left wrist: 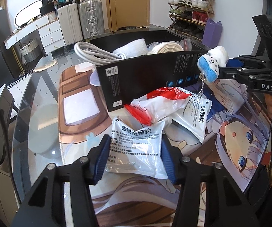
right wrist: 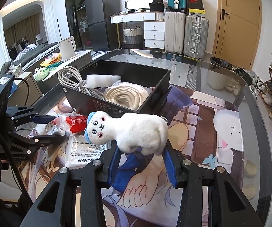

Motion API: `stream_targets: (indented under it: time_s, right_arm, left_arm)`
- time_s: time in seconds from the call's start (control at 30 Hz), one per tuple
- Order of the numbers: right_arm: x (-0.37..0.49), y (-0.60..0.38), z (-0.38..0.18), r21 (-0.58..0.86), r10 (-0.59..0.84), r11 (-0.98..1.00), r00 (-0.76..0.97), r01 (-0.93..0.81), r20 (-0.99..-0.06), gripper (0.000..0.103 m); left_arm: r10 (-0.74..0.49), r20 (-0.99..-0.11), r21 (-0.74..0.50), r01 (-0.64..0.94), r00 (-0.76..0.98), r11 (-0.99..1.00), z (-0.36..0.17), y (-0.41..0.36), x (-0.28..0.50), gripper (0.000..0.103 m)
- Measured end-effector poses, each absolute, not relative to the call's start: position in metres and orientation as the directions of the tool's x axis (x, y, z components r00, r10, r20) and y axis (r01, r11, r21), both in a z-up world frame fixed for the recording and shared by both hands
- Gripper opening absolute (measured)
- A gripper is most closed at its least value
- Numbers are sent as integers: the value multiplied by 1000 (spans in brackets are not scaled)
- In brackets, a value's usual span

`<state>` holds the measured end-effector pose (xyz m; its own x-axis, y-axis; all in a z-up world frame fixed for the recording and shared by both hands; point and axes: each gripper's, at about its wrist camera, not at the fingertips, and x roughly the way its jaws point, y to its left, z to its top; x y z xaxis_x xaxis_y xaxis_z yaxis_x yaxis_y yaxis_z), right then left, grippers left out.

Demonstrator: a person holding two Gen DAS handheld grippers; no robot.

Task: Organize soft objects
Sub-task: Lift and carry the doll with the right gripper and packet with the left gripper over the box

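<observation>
Midway through: cable coil [right wrist: 125, 95], rolled towel [right wrist: 103, 80] and grey cord [right wrist: 69, 75] already inside the black box [right wrist: 117, 106]. Right gripper [right wrist: 141, 162] clamped on plush toy [right wrist: 130, 130], held just before the box. Left gripper [left wrist: 134, 160] pinching a sachet [left wrist: 136, 143]; more packets [left wrist: 154, 102] waiting in front of the box. Only visible from the left wrist: the toy's ball chain [left wrist: 202, 85].

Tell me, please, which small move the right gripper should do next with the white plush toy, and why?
Probably carry the plush toy forward over the black box and open there. The right gripper holds it in the air, short of the box, where the rope coil and cable already lie.
</observation>
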<state>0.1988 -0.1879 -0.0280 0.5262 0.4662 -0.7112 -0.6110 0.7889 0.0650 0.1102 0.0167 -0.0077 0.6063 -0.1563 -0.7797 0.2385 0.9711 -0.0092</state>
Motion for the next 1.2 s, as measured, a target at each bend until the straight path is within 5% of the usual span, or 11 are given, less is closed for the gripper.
stream_targets:
  time_s: [1.2]
  right_arm:
    - [189, -206, 5, 105, 510, 811, 606, -576, -610, 43]
  left_arm:
    - [-122, -661, -35, 132, 740, 991, 57, 25, 110, 51]
